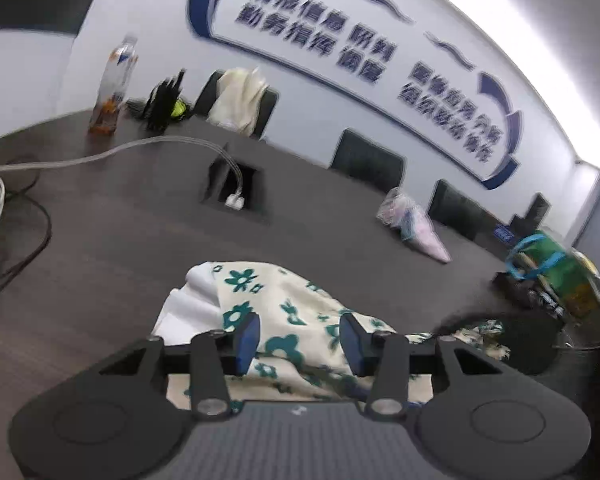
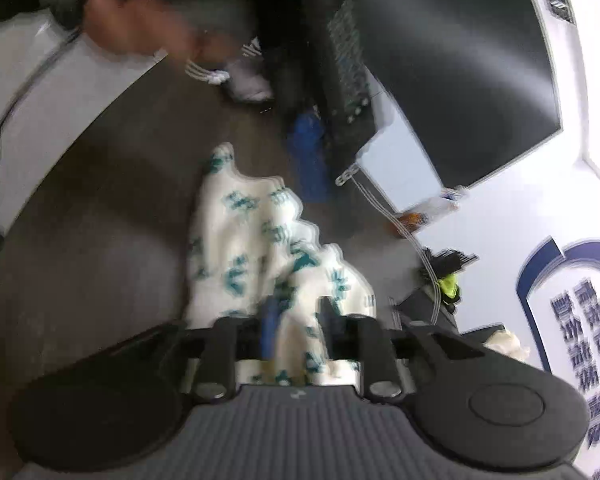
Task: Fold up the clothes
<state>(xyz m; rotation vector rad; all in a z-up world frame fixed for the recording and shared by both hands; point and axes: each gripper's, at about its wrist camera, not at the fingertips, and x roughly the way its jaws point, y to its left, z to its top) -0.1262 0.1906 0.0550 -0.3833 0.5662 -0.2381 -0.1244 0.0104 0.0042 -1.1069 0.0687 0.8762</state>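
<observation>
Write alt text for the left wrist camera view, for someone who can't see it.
The left claw, jaws apart, sits over a crumpled cream garment with green flowers on a dark grey table. Farther back are a plastic bottle, white cables, black chairs and a white wall with blue Chinese lettering.

On the dark table [image 1: 100, 248]: one floral garment [image 1: 284, 300], one drink bottle [image 1: 114, 84] at the far edge, one plastic bag [image 1: 414, 224], one green tote bag [image 1: 556, 276] (partly hidden), one white charger [image 1: 234, 200] in the table's hatch. Behind the table, three dark chairs [image 1: 366, 158] show, one draped in cream cloth [image 1: 238, 96].
</observation>
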